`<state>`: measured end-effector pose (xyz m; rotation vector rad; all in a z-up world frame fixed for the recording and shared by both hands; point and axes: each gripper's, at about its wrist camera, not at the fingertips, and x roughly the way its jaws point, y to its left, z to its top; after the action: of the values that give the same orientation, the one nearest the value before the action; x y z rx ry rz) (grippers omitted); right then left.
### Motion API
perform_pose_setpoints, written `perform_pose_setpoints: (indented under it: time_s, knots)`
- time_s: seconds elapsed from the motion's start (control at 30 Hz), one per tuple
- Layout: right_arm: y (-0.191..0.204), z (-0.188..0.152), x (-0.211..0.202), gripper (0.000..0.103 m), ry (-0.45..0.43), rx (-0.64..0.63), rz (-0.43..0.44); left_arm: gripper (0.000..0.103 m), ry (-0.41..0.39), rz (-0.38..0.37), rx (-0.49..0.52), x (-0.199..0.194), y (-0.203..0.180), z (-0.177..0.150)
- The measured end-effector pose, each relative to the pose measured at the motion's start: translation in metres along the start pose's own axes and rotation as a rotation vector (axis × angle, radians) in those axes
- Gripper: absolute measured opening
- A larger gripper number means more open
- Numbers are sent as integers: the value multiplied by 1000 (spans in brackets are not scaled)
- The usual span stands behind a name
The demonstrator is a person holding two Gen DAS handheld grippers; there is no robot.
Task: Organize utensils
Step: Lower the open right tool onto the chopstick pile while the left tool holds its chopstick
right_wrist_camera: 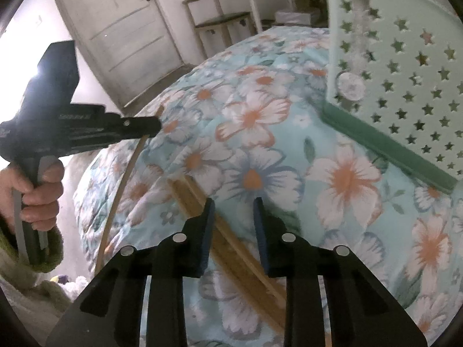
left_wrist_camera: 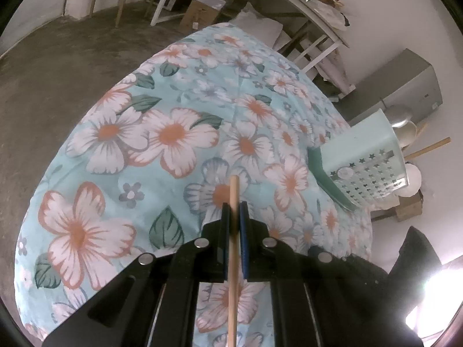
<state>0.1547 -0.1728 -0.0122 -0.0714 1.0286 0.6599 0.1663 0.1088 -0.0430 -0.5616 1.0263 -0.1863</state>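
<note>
We see the left gripper (left_wrist_camera: 234,211) with its fingers clamped on a thin wooden stick (left_wrist_camera: 233,248) above the floral cloth (left_wrist_camera: 162,133). The right gripper (right_wrist_camera: 233,202) has its fingers partly apart, gripping nothing, over blurred wooden sticks (right_wrist_camera: 231,245) lying on the cloth. The pale green star-holed basket (right_wrist_camera: 405,66) stands near, on a green tray (right_wrist_camera: 385,144).

The worktop's cloth (left_wrist_camera: 179,92) is pale turquoise, printed with big white flowers with orange centres and dark green leaves. The utensil basket (right_wrist_camera: 405,66) is mint green, pierced with star-shaped holes, on a darker green base (right_wrist_camera: 385,147). The stick (left_wrist_camera: 233,231) is light tan wood. Both claws are black with blue pads (right_wrist_camera: 207,231). The sleeve (right_wrist_camera: 43,248) is olive green.
</note>
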Motion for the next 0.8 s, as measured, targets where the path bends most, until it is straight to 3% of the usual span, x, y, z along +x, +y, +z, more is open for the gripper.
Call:
perform_pose_setpoints:
  time_s: [0.1, 0.2, 0.37, 0.8]
  knots:
    - [-6, 2, 3, 17, 14, 26, -25, 5, 5, -4, -1, 2, -1, 0]
    - [-11, 4, 0, 21, 8, 57, 22, 5, 9, -6, -3, 4, -1, 0]
    - [4, 5, 3, 21, 25, 7, 91, 5, 8, -6, -4, 4, 0, 0]
    - [6, 6, 10, 18, 60, -21, 75, 5, 9, -6, -2, 3, 0, 0]
